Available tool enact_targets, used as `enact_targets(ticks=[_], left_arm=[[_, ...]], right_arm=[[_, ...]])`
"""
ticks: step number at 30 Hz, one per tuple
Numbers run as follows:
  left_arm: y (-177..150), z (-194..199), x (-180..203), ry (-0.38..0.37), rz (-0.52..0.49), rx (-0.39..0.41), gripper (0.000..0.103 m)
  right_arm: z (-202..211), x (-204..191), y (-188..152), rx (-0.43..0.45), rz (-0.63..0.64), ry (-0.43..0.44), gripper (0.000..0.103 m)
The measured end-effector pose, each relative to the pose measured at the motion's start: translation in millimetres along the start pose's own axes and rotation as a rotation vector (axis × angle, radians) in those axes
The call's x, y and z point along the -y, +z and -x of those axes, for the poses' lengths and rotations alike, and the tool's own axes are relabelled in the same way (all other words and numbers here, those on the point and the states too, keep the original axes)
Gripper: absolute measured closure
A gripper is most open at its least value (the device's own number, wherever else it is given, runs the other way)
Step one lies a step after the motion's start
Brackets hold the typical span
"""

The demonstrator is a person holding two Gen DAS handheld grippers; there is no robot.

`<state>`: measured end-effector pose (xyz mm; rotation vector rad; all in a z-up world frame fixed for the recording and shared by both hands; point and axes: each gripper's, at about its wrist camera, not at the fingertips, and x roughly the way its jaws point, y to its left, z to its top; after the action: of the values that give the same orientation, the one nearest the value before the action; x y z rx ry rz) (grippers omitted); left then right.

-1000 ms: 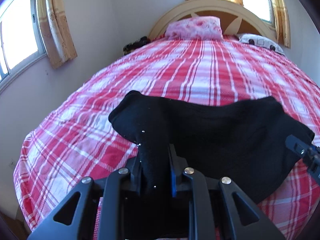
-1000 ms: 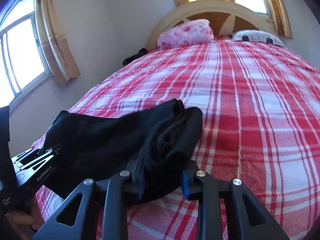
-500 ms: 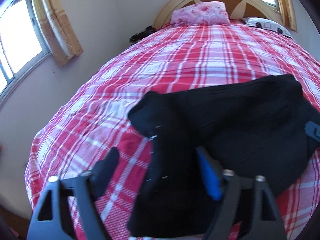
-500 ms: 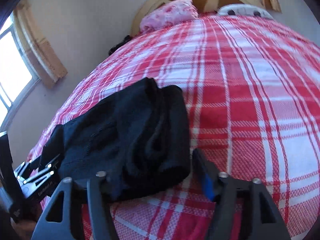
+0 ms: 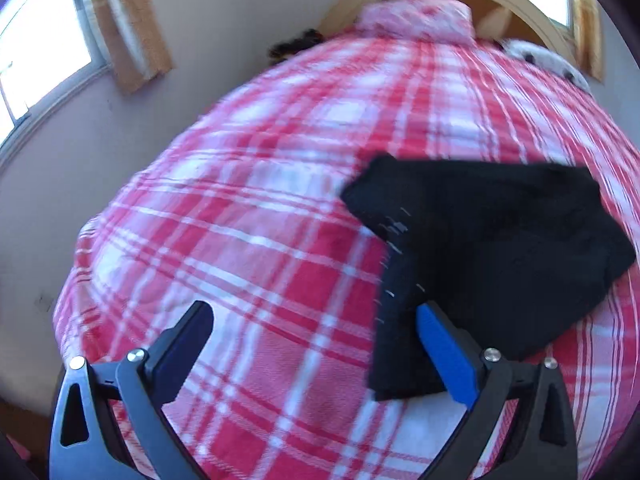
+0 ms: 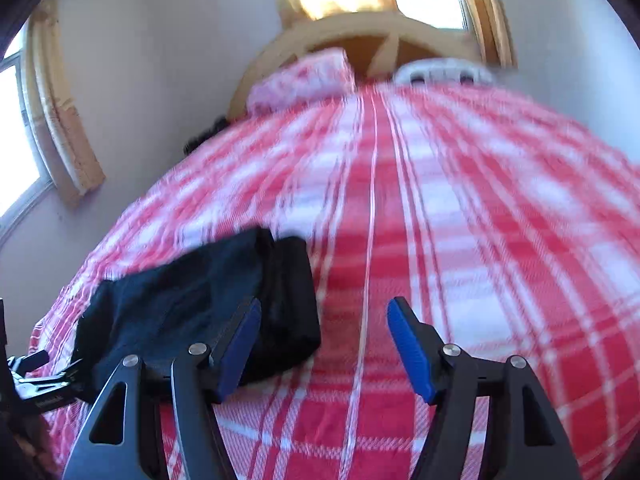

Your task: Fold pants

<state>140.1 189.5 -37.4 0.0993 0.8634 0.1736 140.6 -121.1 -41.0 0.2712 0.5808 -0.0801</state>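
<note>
The black pants (image 5: 492, 248) lie folded in a compact bundle on the red-and-white plaid bed cover (image 5: 256, 216). My left gripper (image 5: 316, 336) is open and empty, held to the left of the bundle, with its blue-padded right finger (image 5: 448, 356) over the bundle's near edge. In the right wrist view the pants (image 6: 200, 304) lie at the lower left. My right gripper (image 6: 324, 340) is open and empty, to the right of the bundle, with its left finger (image 6: 236, 348) over the bundle's right end. The left gripper's body (image 6: 36, 388) shows at the far left edge.
A pink pillow (image 5: 416, 20) and a white patterned pillow (image 6: 440, 72) lie against the wooden headboard (image 6: 360, 36). A dark object (image 5: 296, 42) sits at the bed's far left edge by the wall. Curtained windows (image 5: 44, 44) are on the left and behind the headboard.
Both grippers have opened and let go of the pants. They have drawn apart and back, the left one to the left and the right one to the right. The bundle stays on the bed.
</note>
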Motion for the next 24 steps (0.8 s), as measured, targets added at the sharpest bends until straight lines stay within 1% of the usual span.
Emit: enact_targets(ticks=[1, 2, 3, 4, 5, 7, 9, 10, 11, 13, 14, 15, 16, 17, 18, 20, 22, 24], left_arm=[[2, 3, -1, 0.006, 0.015, 0.023, 0.000], [7, 9, -3, 0.009, 0.041, 0.062, 0.000], [11, 12, -3, 0.004, 0.058, 0.083, 0.000], [14, 15, 0, -0.014, 0.071, 0.102, 0.000], [19, 18, 7, -0.045, 0.072, 0.116, 0.000], [24, 18, 22, -0.071, 0.057, 0.138, 0.000], [27, 15, 40, -0.081, 0.028, 0.170, 0.000], [27, 14, 46, -0.087, 0.013, 0.173, 0.000], [27, 9, 52, -0.093, -0.004, 0.167, 0.000], [24, -1, 65, -0.084, -0.033, 0.126, 0.000], [21, -7, 67, -0.079, -0.045, 0.101, 0.000], [16, -17, 69, -0.061, -0.056, 0.057, 0.000], [12, -23, 68, -0.050, -0.055, 0.023, 0.000], [9, -25, 67, -0.053, -0.044, 0.009, 0.000], [6, -27, 61, -0.076, -0.011, 0.008, 0.000], [2, -23, 52, -0.100, 0.035, 0.000, 0.000], [1, -16, 48, -0.096, 0.040, 0.007, 0.000], [-3, -7, 51, -0.088, 0.022, 0.032, 0.000]], right_arm=[[4, -6, 4, 0.030, 0.036, 0.011, 0.038], [6, -13, 7, 0.052, 0.073, 0.022, 0.049], [6, -22, 9, 0.062, 0.116, 0.044, 0.056], [3, -32, 11, 0.055, 0.157, 0.069, 0.065], [-1, -40, 13, 0.039, 0.182, 0.090, 0.066], [-10, -52, 12, 0.007, 0.200, 0.134, 0.067], [-22, -63, 8, -0.031, 0.228, 0.144, 0.067], [-27, -66, 5, -0.051, 0.233, 0.151, 0.067], [-34, -69, 0, -0.081, 0.230, 0.163, 0.067], [-46, -66, -8, -0.147, 0.205, 0.176, 0.067], [-51, -64, -12, -0.168, 0.195, 0.173, 0.066], [-55, -63, -15, -0.181, 0.194, 0.170, 0.066], [-56, -64, -18, -0.172, 0.207, 0.168, 0.066], [-56, -65, -19, -0.167, 0.222, 0.165, 0.066], [-55, -68, -19, -0.170, 0.232, 0.159, 0.066], [-52, -71, -19, -0.175, 0.240, 0.169, 0.058], [-46, -69, -18, -0.172, 0.219, 0.182, 0.054], [-34, -67, -18, -0.159, 0.189, 0.184, 0.048]])
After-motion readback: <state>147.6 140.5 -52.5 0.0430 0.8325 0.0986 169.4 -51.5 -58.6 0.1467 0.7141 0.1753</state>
